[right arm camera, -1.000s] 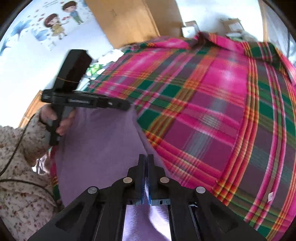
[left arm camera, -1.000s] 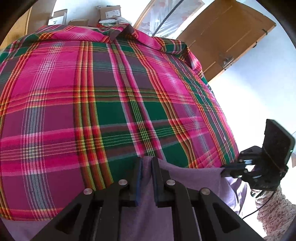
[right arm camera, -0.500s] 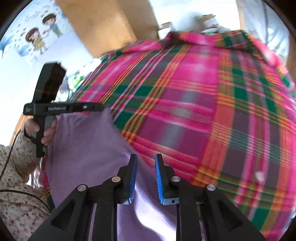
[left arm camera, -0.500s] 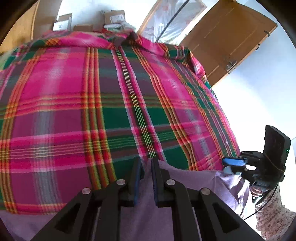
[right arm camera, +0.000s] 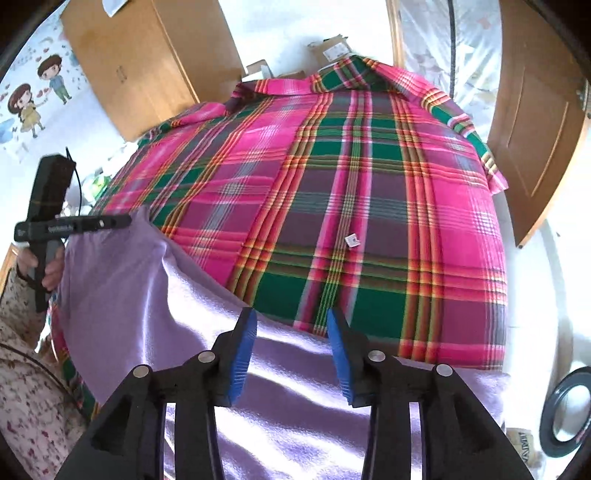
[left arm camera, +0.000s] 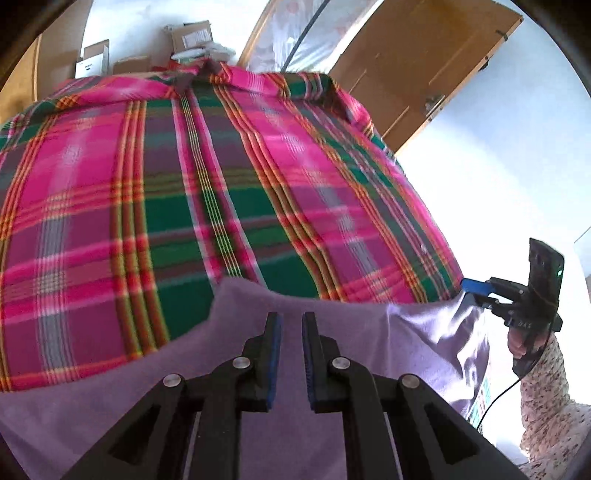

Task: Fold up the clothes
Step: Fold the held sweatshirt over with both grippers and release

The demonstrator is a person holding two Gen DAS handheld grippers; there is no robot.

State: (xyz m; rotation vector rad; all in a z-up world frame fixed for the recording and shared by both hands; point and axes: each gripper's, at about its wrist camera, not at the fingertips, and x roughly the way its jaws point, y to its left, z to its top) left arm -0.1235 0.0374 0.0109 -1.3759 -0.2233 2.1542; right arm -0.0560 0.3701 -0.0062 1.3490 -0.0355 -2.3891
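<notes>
Below both spread tools, left tool (left arm camera: 291, 334) and right tool (right arm camera: 291, 332), I see the lilac garment (right arm camera: 207, 325), its far edge running left-right

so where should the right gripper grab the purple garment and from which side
Probably the far edge, just ahead of the open right gripper, where the purple garment ends on the plaid cloth. Come in low from the near side, along the fabric: that edge runs crosswise in front of the fingers, opposite the corner at the left gripper.

One lilac garment (right arm camera: 155, 295), one plaid blanket (right arm camera: 369, 184), two claws, perhaps four boxes (left arm camera: 192, 35).
</notes>
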